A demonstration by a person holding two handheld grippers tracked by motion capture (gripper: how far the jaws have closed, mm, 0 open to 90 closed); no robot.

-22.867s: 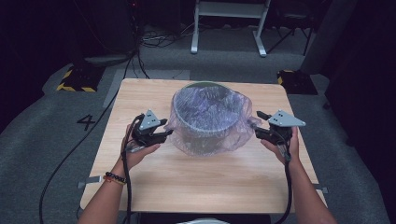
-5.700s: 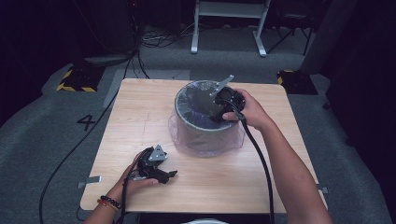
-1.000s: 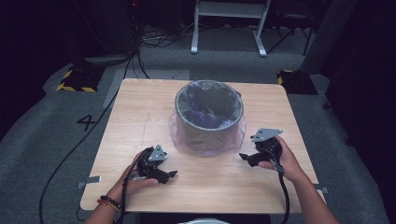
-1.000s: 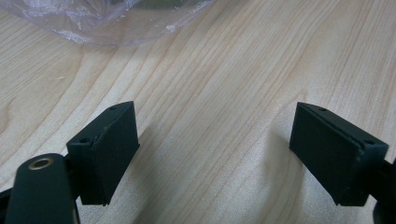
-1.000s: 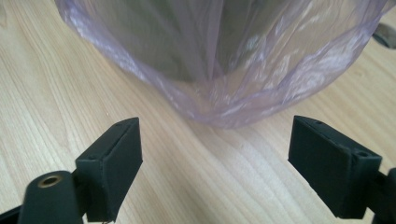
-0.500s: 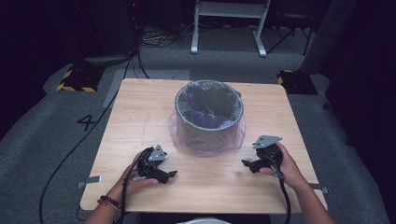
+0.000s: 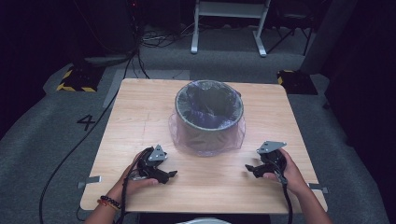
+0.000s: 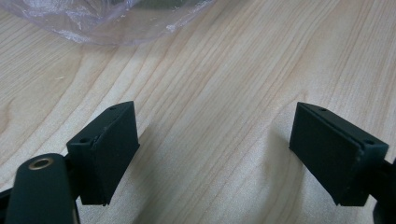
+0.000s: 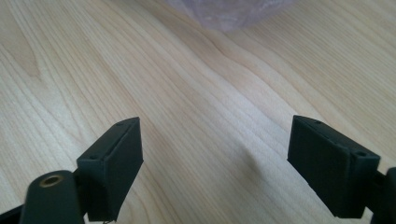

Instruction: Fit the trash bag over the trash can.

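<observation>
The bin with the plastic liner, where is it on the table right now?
In the high view the lined bin stands upright at the middle of the wooden table, toward its far edge, beyond and between the two hand-held grippers, untouched by either.

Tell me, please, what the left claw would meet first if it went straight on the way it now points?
Probably the clear plastic bag draped over the bin. The left claw is open with only bare table between and ahead of its jaws; the bag's hem lies up and to the left, so it might just pass beside it.
</observation>
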